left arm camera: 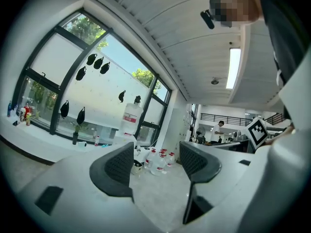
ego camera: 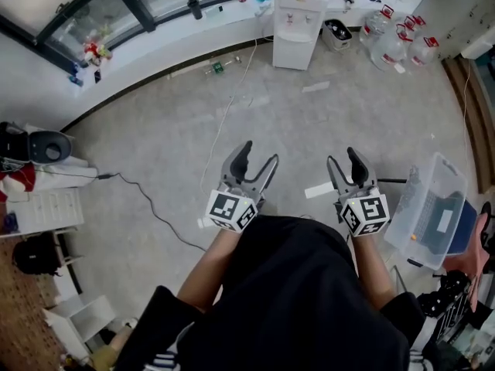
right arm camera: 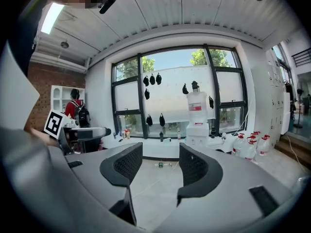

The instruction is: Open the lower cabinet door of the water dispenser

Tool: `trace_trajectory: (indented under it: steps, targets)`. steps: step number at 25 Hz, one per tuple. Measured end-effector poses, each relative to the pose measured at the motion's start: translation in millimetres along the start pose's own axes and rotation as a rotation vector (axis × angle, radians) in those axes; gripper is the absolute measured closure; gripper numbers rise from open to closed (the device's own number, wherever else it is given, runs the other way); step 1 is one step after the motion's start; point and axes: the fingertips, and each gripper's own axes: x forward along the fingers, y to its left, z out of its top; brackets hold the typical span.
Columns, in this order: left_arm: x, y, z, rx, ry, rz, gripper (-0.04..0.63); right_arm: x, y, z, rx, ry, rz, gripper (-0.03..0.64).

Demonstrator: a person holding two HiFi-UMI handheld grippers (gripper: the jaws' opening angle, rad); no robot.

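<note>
The white water dispenser point(ego camera: 298, 18) stands far ahead against the window ledge, its lower cabinet door point(ego camera: 291, 52) closed. In the left gripper view the dispenser point(left arm camera: 129, 125) with its bottle on top shows left of the gap; in the right gripper view the dispenser point(right arm camera: 197, 125) sits just right of centre. My left gripper point(ego camera: 259, 154) and right gripper point(ego camera: 343, 158) are held side by side over the grey floor, well short of the dispenser. Both are open with nothing between their fingers, as the left gripper point(left arm camera: 156, 161) and right gripper point(right arm camera: 160, 164) show in their own views.
Several large water bottles point(ego camera: 394, 41) stand right of the dispenser, a small bin point(ego camera: 337, 33) beside it. A clear plastic box point(ego camera: 429, 211) lies at my right. A cable point(ego camera: 155, 211) runs over the floor at left, near a white shelf unit point(ego camera: 42, 207). A small bottle point(ego camera: 220, 66) lies by the ledge.
</note>
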Motion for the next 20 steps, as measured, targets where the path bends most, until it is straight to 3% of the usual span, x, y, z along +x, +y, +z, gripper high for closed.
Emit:
trace_trajectory:
  steps: [8,15,20]
  targets:
    - [-11.1,76.6,23.2,0.002,-0.014,-0.009,0.324,44.4,34.9,23.2,0.056,-0.042,-0.048,0.411]
    - [-10.3,108.1,20.7,-0.044,-0.011,-0.001,0.323,74.5,35.2,16.0,0.025,0.024,-0.058,0.411]
    - [1.6,119.4,19.4,-0.036,0.003,-0.003,0.324,92.6,28.0,15.1,0.034,0.028,-0.055,0.411]
